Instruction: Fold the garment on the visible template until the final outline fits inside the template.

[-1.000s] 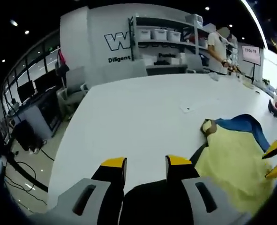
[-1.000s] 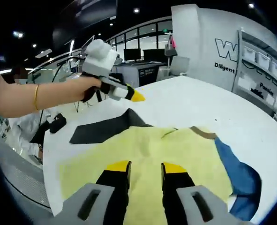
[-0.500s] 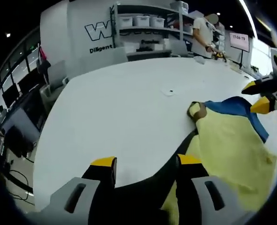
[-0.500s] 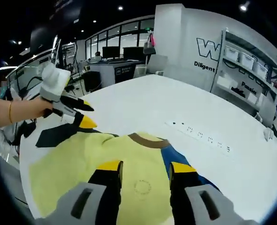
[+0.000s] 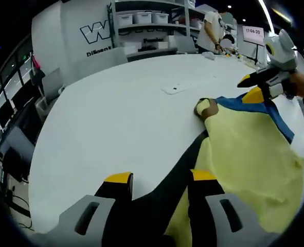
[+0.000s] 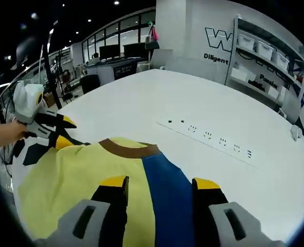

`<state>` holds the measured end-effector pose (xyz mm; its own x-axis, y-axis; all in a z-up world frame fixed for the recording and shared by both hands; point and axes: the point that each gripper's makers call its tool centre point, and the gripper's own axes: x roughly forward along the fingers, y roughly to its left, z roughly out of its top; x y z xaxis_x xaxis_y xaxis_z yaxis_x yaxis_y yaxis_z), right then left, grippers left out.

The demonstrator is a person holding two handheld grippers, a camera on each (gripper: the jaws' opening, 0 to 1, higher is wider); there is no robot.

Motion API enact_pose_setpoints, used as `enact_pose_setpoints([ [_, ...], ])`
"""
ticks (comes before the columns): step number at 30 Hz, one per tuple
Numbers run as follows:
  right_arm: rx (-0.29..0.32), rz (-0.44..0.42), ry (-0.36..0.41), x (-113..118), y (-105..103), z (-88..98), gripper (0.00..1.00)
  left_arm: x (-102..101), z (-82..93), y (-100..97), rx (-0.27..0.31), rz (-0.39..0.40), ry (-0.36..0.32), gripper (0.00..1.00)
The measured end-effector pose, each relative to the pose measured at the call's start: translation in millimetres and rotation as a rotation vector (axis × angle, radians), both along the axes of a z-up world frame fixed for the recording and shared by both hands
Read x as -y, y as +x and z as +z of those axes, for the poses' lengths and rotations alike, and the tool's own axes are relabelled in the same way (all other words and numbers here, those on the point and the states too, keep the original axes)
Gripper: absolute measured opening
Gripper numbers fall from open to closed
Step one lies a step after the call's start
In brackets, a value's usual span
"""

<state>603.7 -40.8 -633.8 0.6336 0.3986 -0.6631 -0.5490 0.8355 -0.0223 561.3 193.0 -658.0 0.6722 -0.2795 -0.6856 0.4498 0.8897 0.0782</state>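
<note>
A yellow garment [image 5: 249,159] with a blue panel [image 5: 249,105] and a brown collar [image 5: 206,107] lies flat on the white table [image 5: 115,118]. A black strip [image 5: 175,177], sleeve or template I cannot tell, runs along its edge. My left gripper [image 5: 161,177] hovers open, its jaws straddling that strip. The right gripper [image 5: 254,87], held by a hand, stands open just above the blue panel. In the right gripper view, my right gripper [image 6: 160,182] is open over the blue panel [image 6: 167,185] near the collar [image 6: 128,149]. The left gripper [image 6: 64,132] is open at the garment's left edge.
A row of sockets [image 6: 208,136] is set into the table [image 6: 234,103] beyond the collar. A small flat plate [image 5: 173,88] lies on the table's middle. Shelves with bins [image 5: 141,20], chairs and a standing person [image 5: 213,25] are past the far edge.
Both cameras have moved. The right gripper has gone from the yellow body to the blue panel by the collar. The left gripper now straddles the black strip. Both stay open.
</note>
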Motion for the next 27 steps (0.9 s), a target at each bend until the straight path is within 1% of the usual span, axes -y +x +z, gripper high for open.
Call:
enact_pose_setpoints([
  [2,-0.001,-0.001,-0.002,1.7,6.8,-6.2,0.48,3.4,-1.9,-1.6,-0.001,-0.009,0.006,0.41],
  [6,-0.008,-0.002,0.004,3.2,14.2,-12.2,0.47,8.1,-1.5,-1.7,0.005,-0.029,0.005,0.37],
  [9,-0.023,0.002,0.010,3.0,19.6,-19.8,0.46,10.7,-6.0,-2.3,-0.013,-0.033,-0.015,0.34],
  [11,-0.030,0.009,0.016,1.5,20.7,-22.1,0.46,11.7,-7.4,-2.3,-0.025,-0.028,-0.042,0.32],
  [14,-0.042,0.030,0.020,-2.3,23.5,-28.0,0.43,11.0,-7.8,-0.7,-0.028,-0.029,-0.043,0.32],
  [15,-0.048,0.039,0.024,-4.3,24.2,-29.9,0.43,11.1,-8.5,0.4,-0.031,-0.031,-0.052,0.32],
  [17,-0.058,0.051,0.025,-7.6,24.6,-32.6,0.40,12.0,-10.5,-0.1,-0.059,-0.005,-0.113,0.31],
  [19,-0.057,0.066,0.020,-11.4,24.0,-33.9,0.38,8.3,-10.2,2.9,-0.050,-0.017,-0.095,0.29],
  [21,-0.063,0.082,0.017,-14.5,23.0,-35.9,0.34,8.8,-10.6,2.6,-0.049,-0.027,-0.086,0.27],
  [25,-0.066,0.072,0.027,-14.0,24.8,-37.3,0.31,10.9,-11.3,0.3,-0.058,-0.036,-0.092,0.22],
  [27,-0.065,0.067,0.026,-12.8,26.1,-37.6,0.27,10.9,-11.7,-0.5,-0.062,-0.037,-0.093,0.19],
])
